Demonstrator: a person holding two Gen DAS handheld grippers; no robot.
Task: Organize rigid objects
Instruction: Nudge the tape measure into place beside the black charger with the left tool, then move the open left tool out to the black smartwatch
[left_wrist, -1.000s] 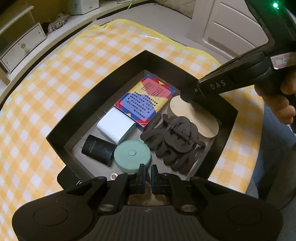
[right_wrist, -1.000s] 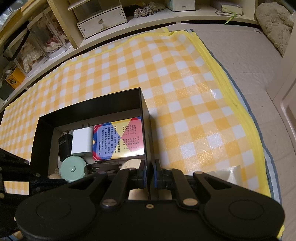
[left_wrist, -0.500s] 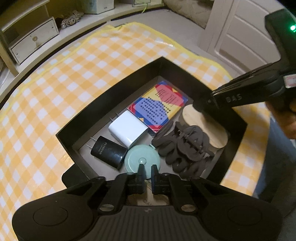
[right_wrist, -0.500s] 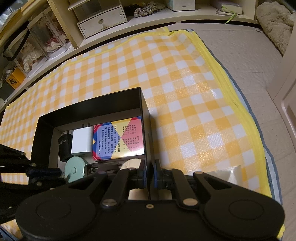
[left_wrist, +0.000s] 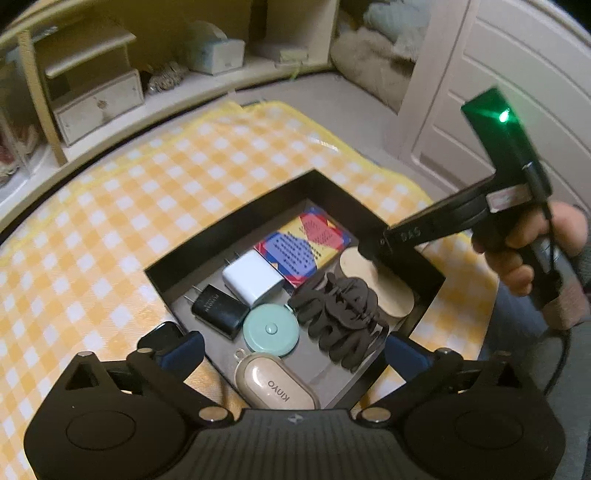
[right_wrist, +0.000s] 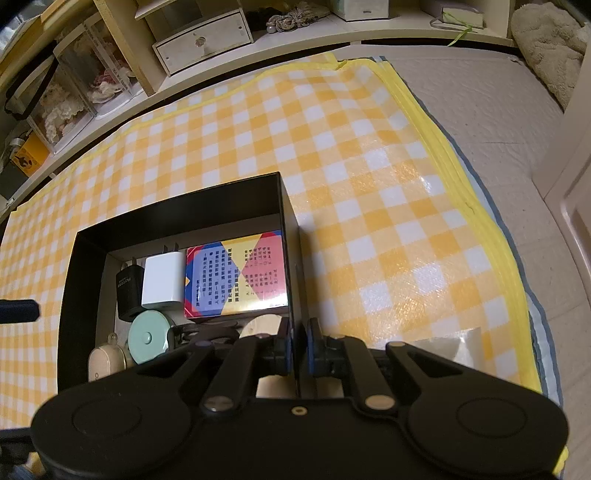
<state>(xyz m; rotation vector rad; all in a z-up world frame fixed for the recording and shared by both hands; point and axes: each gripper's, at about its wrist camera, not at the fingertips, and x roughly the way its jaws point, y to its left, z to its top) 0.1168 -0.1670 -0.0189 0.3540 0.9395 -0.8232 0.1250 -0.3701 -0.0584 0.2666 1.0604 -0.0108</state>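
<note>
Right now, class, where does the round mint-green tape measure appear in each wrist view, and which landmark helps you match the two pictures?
Left wrist view: round mint-green tape measure lies low centre, inside the black box.
Right wrist view: the tape measure sits lower left, partly behind the right tool.
Shared landmark: white plug charger, next to the tape measure.

The left gripper (left_wrist: 293, 349) now stands with its jaws spread wide, having just been opening, and nothing is pressed between its pads. A beige oval case (left_wrist: 275, 384) marked KINYO, hidden behind the closed fingers in the earlier views, lies free at the near corner of the black box (left_wrist: 236, 229). The left wrist view sits higher and farther back, showing more shelving.
</note>
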